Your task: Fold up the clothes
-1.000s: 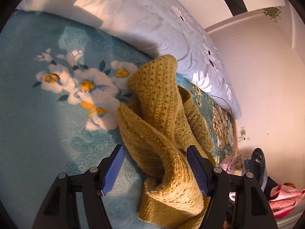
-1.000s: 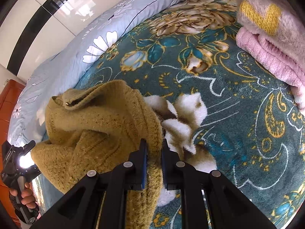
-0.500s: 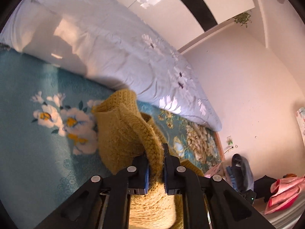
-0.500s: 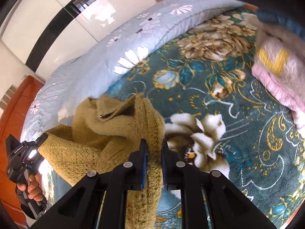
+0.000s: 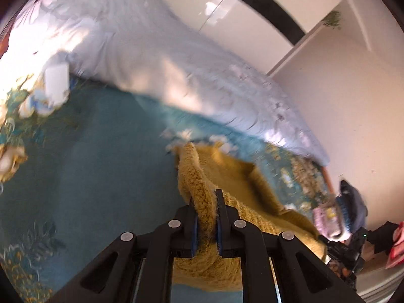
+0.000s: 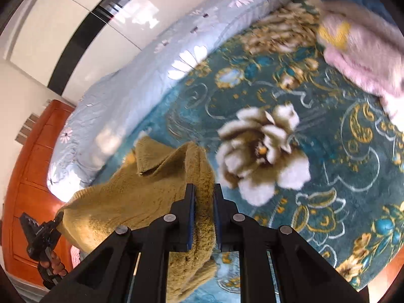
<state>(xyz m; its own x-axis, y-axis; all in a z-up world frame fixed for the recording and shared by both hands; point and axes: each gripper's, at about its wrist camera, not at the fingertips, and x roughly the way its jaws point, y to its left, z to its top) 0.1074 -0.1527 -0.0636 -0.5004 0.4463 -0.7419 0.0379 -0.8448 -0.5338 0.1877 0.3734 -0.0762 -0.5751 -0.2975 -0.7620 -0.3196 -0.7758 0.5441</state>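
Observation:
A mustard-yellow knit sweater (image 5: 227,184) is lifted above the teal floral bed blanket (image 5: 88,176) and stretched between both grippers. My left gripper (image 5: 205,197) is shut on one edge of the sweater. My right gripper (image 6: 203,192) is shut on the opposite edge of the sweater (image 6: 151,192). In the right wrist view the left gripper (image 6: 54,223) shows at the lower left, holding the far corner of the cloth. In the left wrist view the right gripper's body (image 5: 346,250) shows at the lower right. Both views are motion-blurred.
A pale blue flowered quilt (image 5: 151,55) lies bunched along the far side of the bed. A folded pink garment (image 6: 361,58) sits on the blanket at the right. An orange wooden cabinet (image 6: 30,176) stands at the bed's side. A dark garment (image 5: 351,207) lies past the bed.
My left gripper closed on the sweater, which it straddled open a second ago. Both grippers rose and drew apart, lifting and spreading the bunched sweater off the blanket.

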